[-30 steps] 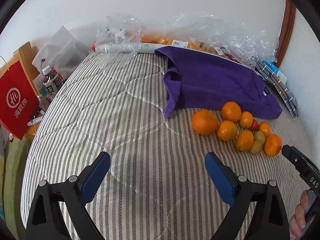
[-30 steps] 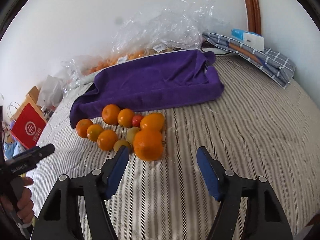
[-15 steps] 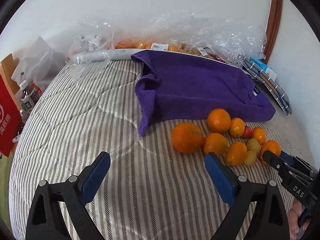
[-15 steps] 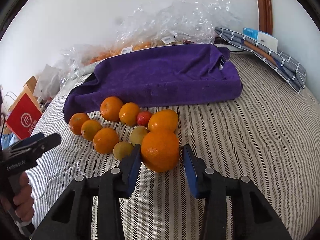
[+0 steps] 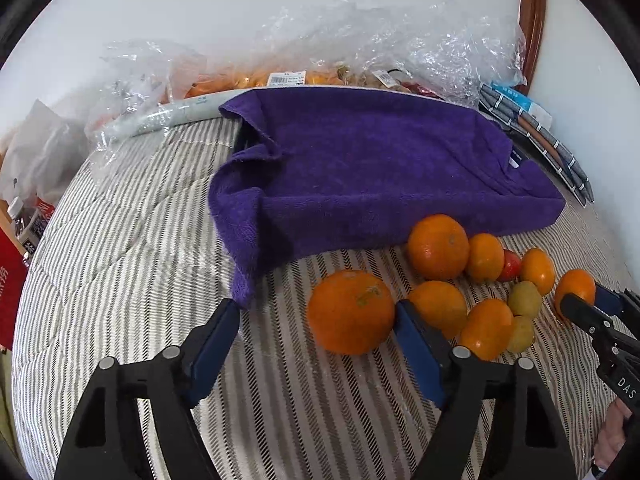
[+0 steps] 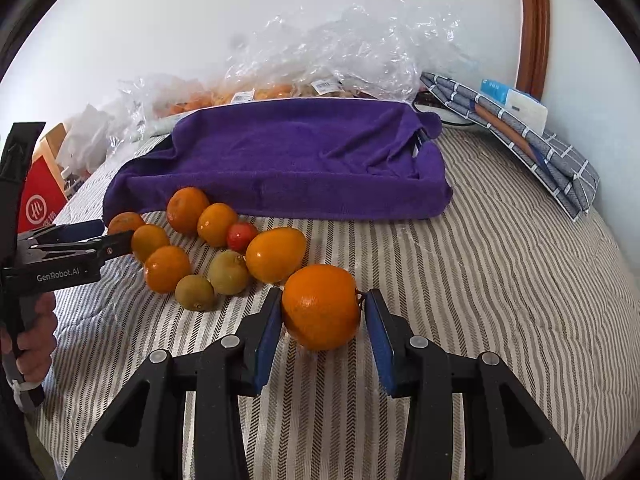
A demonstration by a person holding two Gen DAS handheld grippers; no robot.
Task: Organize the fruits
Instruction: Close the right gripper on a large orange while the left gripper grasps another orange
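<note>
You bracket the large orange (image 6: pixel 321 306) with the right gripper (image 6: pixel 320 330), pads pressed to its flanks, at 6 o'clock on the striped bedspread (image 6: pixel 480 280), just off the fruit cluster (image 6: pixel 224 248) before the purple towel (image 6: pixel 288 160). Your left gripper (image 5: pixel 316 344) stands wide, empty, around another orange (image 5: pixel 351 311), likely next.

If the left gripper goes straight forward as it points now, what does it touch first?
Probably the large orange, which sits just ahead of the open left gripper beside its right finger; behind it lies the purple towel. Depth is uncertain.
</note>
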